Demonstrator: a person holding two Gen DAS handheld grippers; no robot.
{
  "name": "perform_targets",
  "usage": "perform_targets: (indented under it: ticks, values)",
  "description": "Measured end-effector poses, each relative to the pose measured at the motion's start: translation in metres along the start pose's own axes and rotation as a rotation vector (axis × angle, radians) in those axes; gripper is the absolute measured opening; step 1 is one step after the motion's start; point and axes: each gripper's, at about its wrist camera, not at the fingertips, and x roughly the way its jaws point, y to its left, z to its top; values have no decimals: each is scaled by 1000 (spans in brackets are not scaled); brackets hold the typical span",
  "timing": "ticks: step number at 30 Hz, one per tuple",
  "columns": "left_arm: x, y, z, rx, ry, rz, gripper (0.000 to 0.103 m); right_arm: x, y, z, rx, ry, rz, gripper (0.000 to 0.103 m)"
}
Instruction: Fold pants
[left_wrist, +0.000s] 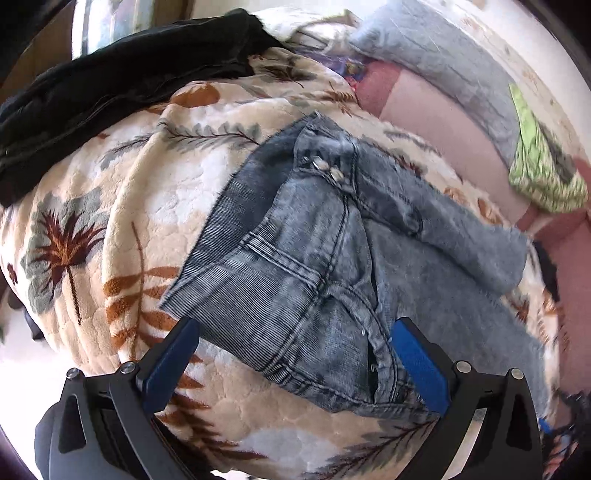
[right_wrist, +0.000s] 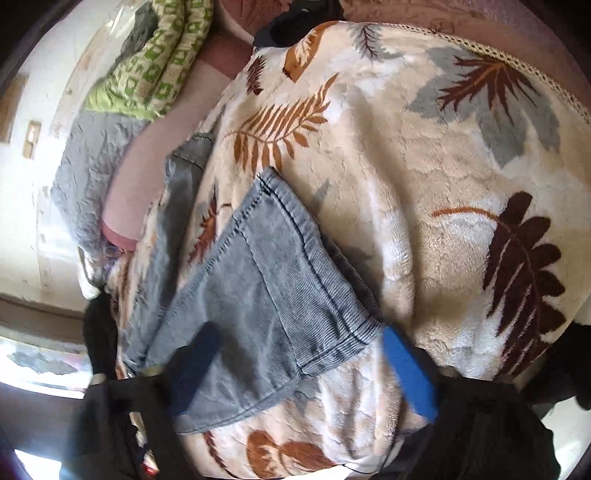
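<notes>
Blanket (left_wrist: 110, 229): leaf-print plush bedcover filling both views, soft underneath.
Jeans (left_wrist: 295, 258): centre of the left wrist view, waistband toward upper middle; thick, limp denim, fairly heavy, not slippery.
Hold: stitched waistband or hem edges, probably firmest.
Left gripper (left_wrist: 295, 365): lower frame, jaws wide, straddling denim, gripping nothing.
Right gripper (right_wrist: 295, 373): blurred, lower frame, jaws apart around a jeans corner; seemingly unclamped.

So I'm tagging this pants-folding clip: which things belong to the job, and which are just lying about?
Job:
jeans
left gripper
right gripper
leaf-print blanket they lie on

Lying about:
black garment
grey quilted pillow
green patterned cloth
pink sheet
</notes>
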Motion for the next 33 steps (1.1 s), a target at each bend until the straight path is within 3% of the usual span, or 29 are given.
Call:
perform_targets:
  ticks: [4,5,10,16,22,25,27,28,30,33]
  values:
    - [0,20,6,-90,19,-60,102,0,-6,2,25,-15,5,76]
    - [2,23,7,-103,26,-62,101,-3,-7,2,20,-20,-3,70]
    - [12,36,13,-161,89,-87,65,-8,-12,3,2,-30,-10,34]
    - [16,43,17,-193,118,-92,66,-5,-16,2,7,-16,-14,34]
    - [6,36,14,-184,110,-8,68,-10,-6,1,-43,-30,-4,28]
    - [23,37,12,-183,165,13,68,-11,-2,2,-52,-33,-1,28]
    - [25,35,14,-168,151,27,66,-12,0,2,-51,-33,9,28]
    - [23,34,15,-159,145,44,44,-14,1,2,-54,-36,12,28]
    - [21,35,18,-146,137,49,11,-20,5,2,-77,-51,8,26]
    - [14,36,22,-141,117,43,11,-39,20,0,-139,-98,-1,26]
